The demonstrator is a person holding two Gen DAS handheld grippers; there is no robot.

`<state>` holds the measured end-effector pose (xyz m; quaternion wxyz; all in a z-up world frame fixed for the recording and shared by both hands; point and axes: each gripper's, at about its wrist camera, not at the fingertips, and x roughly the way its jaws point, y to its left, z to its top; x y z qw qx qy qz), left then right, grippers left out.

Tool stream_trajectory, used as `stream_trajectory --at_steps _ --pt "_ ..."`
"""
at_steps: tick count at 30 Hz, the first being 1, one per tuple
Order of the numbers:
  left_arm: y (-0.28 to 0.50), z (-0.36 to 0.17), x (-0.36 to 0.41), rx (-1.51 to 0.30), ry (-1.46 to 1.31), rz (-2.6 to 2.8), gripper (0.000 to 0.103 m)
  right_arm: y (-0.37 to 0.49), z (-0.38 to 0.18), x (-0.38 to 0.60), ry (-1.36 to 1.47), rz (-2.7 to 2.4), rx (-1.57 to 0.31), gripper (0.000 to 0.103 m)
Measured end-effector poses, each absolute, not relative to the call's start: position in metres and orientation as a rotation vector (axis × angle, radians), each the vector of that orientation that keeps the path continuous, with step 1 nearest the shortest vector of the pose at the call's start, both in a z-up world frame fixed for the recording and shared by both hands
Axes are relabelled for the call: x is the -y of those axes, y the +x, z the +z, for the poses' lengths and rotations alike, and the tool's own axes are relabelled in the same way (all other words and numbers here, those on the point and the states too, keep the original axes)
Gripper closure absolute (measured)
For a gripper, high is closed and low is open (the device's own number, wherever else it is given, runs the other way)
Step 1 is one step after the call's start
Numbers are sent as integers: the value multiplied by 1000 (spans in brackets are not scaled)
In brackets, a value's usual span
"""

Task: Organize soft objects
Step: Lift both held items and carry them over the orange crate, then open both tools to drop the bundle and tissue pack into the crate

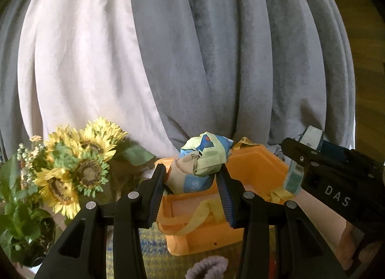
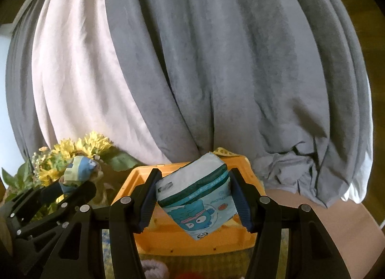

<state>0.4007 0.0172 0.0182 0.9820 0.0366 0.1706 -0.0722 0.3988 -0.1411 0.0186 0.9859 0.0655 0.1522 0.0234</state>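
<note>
My left gripper [image 1: 191, 170] is shut on a crumpled soft bag [image 1: 204, 156] printed in blue, pale green and beige. It is held above the near left part of an orange bin [image 1: 255, 165]. My right gripper [image 2: 195, 175] is shut on a white and teal tissue pack [image 2: 197, 202] with a blue cartoon figure, tilted over the same orange bin [image 2: 134, 178]. In the left wrist view the right gripper [image 1: 298, 158] and its pack [image 1: 294, 175] appear at the right. In the right wrist view the left gripper [image 2: 69, 182] holds the crumpled bag [image 2: 80, 167] at the left.
Grey and white curtains [image 1: 216, 62] hang right behind the bin. Artificial sunflowers [image 1: 79, 165] and a green potted plant [image 1: 16, 218] stand to its left. Yellow straps [image 1: 192, 216] lie in the bin. A purple fuzzy scrunchie [image 1: 207, 267] lies on a woven mat [image 1: 154, 255] in front.
</note>
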Motion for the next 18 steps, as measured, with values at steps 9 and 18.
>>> stream_trajectory --at_steps 9,18 --pt "445 8 -11 -380 82 -143 61 450 8 143 122 50 -356 45" --pt "484 -10 -3 -452 106 -157 60 487 -7 149 114 37 -428 44"
